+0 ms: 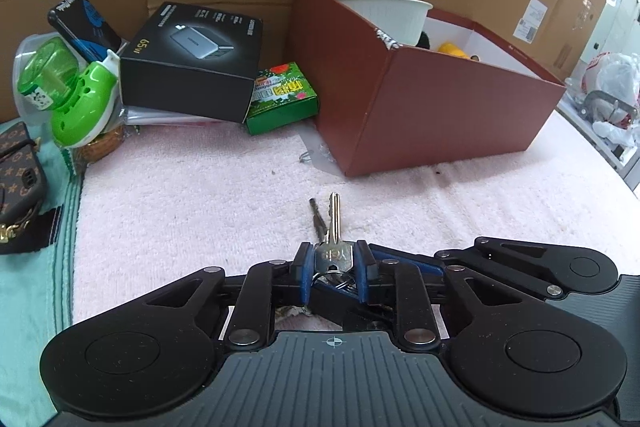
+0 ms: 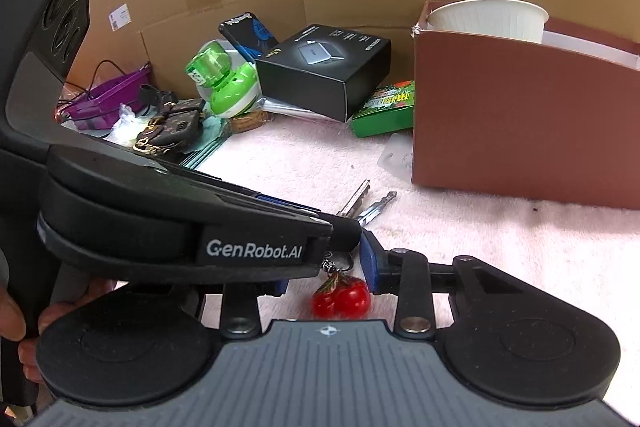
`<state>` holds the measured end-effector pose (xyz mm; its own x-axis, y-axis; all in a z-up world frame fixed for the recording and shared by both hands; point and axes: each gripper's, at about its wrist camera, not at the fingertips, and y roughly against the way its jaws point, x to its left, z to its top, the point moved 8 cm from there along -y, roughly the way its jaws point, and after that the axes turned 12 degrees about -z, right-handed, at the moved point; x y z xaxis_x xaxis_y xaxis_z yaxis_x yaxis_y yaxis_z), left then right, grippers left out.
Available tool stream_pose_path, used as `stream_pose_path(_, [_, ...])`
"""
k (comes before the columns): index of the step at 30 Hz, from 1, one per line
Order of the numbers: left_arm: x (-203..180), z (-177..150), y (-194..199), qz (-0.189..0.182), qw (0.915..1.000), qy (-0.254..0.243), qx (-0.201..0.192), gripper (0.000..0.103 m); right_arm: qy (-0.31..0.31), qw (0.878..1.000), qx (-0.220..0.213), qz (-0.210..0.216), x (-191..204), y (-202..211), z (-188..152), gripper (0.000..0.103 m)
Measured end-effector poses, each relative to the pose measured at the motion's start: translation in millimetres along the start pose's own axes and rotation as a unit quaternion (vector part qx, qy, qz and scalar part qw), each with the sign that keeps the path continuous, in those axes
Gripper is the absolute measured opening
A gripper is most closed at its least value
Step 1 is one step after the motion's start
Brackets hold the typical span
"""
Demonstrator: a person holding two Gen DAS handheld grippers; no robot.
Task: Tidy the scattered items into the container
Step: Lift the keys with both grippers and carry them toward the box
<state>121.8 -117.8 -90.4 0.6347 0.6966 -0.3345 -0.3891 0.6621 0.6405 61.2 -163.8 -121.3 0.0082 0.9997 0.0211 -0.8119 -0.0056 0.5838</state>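
the left gripper [image 1: 331, 263] is closed on the keys [image 1: 334, 227], low in the middle of the left view. its blue pads [image 1: 305, 267] press the flat top of the silver key from both sides. the two key tips stick out past the pads and lie on the pink towel [image 1: 180, 211].

in the right view, the left gripper's black body crosses from the left edge to the middle. the right gripper [image 2: 326, 273] sits at the bottom middle. its jaws stand apart, and the red charm [image 2: 341, 297] on the key ring lies between them. i cannot tell if its pads touch the charm.

the brown box [image 1: 420, 115] stands in the upper right of the left view, near the keys, with a white bowl [image 1: 392, 15] inside it.

the pads grip just one small key top, so it could slip and the whole bunch could drop. the dangling charm could catch on the right gripper or on the box wall. the two grippers are very close and could bump.
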Motion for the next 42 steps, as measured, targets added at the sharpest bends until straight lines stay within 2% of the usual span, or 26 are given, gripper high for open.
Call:
stream_pose_path(5, [-11.9,4.4,12.7,-0.007,0.9998,0.001,-0.019,0.024,-0.001,1.0,-0.01,0.001,0.3,13.5,-0.9,0.039])
stream_pose_path(6, [-15.3,8.1,16.9,-0.003,0.9996,-0.005,-0.027,0.015,-0.003,1.0,-0.014,0.001,-0.5,16.8,0.8,0.038])
stream_pose_path(7, [-18.8,12.2,20.5,-0.002,0.9994,-0.011,-0.031,0.012,-0.005,1.0,-0.018,0.003,-1.5,20.2,2.9,0.02])
stream_pose_path(8, [-22.5,15.0,22.3,-0.014,0.9994,-0.009,-0.03,0.013,-0.009,1.0,-0.018,0.01,-2.1,23.6,4.7,0.008])
stream_pose_path(10, [-27.0,18.4,23.5,-0.026,0.9992,-0.009,-0.029,0.015,-0.016,0.999,-0.019,0.028,-2.8,29.3,8.7,0.003])
stream_pose_path(12, [-22.9,16.6,21.5,-0.009,0.9996,-0.012,-0.024,0.021,0.001,1.0,-0.02,0.019,-2.5,29.6,9.9,0.003])
stream_pose_path(13, [-17.2,13.2,20.1,-0.002,0.9998,-0.005,-0.018,0.028,0.002,1.0,-0.018,0.013,-3.4,28.3,8.8,0.003])
stream_pose_path(15, [-3.5,5.2,18.1,0.004,0.9998,0.016,-0.01,0.049,-0.006,1.0,-0.008,0.013,-7.6,25.6,5.0,0.006])
stream_pose_path(17, [6.8,0.9,16.2,-0.006,0.9992,0.04,-0.008,0.072,-0.006,1.0,0.005,0.014,-10.4,22.1,-0.4,0.012])
stream_pose_path(18, [9.9,0.6,13.6,-0.013,0.9987,0.05,-0.004,0.072,-0.005,1.0,0.004,0.014,-10.7,20.6,-2.0,0.018])
stream_pose_path(19, [11.9,0.6,9.5,-0.018,0.9983,0.055,0.001,0.072,-0.001,1.0,0.002,0.01,-10.2,19.3,-2.4,0.027])
stream_pose_path(22, [12.7,2.8,-4.3,-0.019,0.9988,0.042,0.015,0.071,0.012,1.0,0.012,0.015,-3.7,9.5,-4.4,0.039])
stream_pose_path(24, [12.2,8.6,-7.9,-0.016,0.9993,0.029,0.015,0.063,0.018,1.0,0.017,0.016,-0.8,-0.1,-7.0,0.044])
stream_pose_path(26, [15.0,14.7,-11.5,-0.029,0.9987,0.037,0.017,0.046,0.02,1.0,0.007,0.011,0.1,-6.7,-4.4,0.044])
stream_pose_path(29, [21.8,19.4,-17.7,-0.025,0.9986,0.041,0.02,0.032,0.022,1.0,0.005,0.004,1.7,-17.7,1.3,0.043])
stream_pose_path(30, [23.1,19.4,-18.9,-0.025,0.9986,0.041,0.019,0.032,0.026,1.0,0.004,0.0,2.0,-19.8,3.1,0.037])
stream_pose_path(32, [23.2,18.2,-17.4,-0.028,0.9986,0.04,0.021,0.032,0.02,1.0,0.003,0.0,0.3,-22.6,4.9,0.035])
stream_pose_path(37, [18.6,16.1,-12.5,-0.027,0.999,0.032,0.017,0.033,-0.033,0.999,0.013,0.03,-11.1,-17.2,2.7,0.024])
stream_pose_path(42, [5.6,22.4,-1.5,-0.013,0.9998,0.015,0.002,0.032,-0.032,0.999,0.004,0.026,-11.3,-7.3,5.8,0.02])
